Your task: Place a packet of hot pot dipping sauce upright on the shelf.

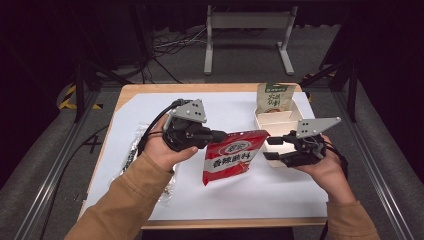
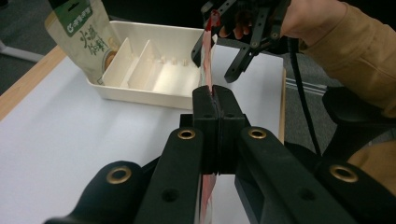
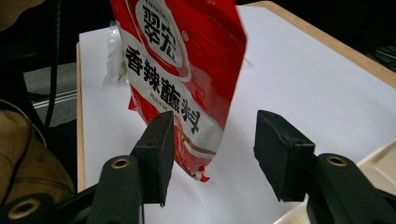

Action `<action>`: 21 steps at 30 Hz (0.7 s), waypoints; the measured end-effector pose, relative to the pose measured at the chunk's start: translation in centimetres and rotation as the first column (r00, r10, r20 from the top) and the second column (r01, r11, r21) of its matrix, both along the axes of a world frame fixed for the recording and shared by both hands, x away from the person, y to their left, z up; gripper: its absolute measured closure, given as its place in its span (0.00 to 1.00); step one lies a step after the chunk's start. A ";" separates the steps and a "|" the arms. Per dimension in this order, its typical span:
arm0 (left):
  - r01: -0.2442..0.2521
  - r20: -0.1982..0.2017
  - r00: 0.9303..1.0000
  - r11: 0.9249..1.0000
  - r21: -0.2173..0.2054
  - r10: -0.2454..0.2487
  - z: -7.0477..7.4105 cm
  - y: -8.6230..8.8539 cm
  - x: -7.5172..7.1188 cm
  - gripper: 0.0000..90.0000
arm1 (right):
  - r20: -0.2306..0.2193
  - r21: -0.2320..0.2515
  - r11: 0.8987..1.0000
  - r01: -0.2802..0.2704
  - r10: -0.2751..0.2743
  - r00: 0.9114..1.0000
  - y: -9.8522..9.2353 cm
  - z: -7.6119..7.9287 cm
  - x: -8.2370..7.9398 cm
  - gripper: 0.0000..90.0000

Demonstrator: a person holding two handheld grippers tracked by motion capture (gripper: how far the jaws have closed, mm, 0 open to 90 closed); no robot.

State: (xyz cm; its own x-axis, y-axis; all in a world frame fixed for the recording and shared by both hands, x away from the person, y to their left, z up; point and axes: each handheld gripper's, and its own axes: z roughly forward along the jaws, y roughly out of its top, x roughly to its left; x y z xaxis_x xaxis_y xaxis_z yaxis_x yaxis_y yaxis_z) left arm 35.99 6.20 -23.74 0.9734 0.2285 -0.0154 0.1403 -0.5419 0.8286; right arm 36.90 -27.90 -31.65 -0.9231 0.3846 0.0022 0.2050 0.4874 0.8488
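While we hold the red packet up above the white sheet | left gripper clamped on its edge | right gripper spread wide, packet's far edge between its jaws, untouched | cream divided tray just behind the packet, green pouch leaning in it

one red sachet, one green pouch, one clear packet, one white tray, two tongs, left and right.
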 end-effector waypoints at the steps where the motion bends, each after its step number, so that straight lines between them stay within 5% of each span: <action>1: 0.005 -0.001 1.000 1.000 -0.002 -0.005 0.0 0.0 -0.1 0.99 | -0.006 -0.005 1.000 -0.012 0.012 1.000 0.2 -0.1 0.0 0.53; 13: 0.049 0.001 0.999 0.999 -0.018 -0.049 0.7 -0.5 -1.0 0.99 | -0.045 0.011 0.994 -0.105 0.105 0.993 2.6 -2.2 0.7 0.60; 18: 0.048 0.004 0.999 0.999 -0.023 -0.048 0.7 -0.5 -1.0 0.99 | -0.037 0.029 0.990 -0.136 0.137 0.990 2.9 -2.6 0.8 0.74; 21: 0.042 0.017 0.999 0.999 -0.029 -0.041 0.8 -0.2 -1.3 0.99 | -0.028 0.033 0.985 -0.168 0.169 0.985 2.8 -2.5 0.8 0.90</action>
State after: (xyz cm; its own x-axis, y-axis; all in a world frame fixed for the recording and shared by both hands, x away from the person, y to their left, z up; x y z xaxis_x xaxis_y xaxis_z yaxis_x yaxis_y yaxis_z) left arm 34.70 5.98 -22.97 0.9822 0.1876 -0.0052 0.1043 -0.5223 0.8464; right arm 37.65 -25.10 -34.18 -0.9740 0.2230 0.0410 0.1487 0.4915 0.8581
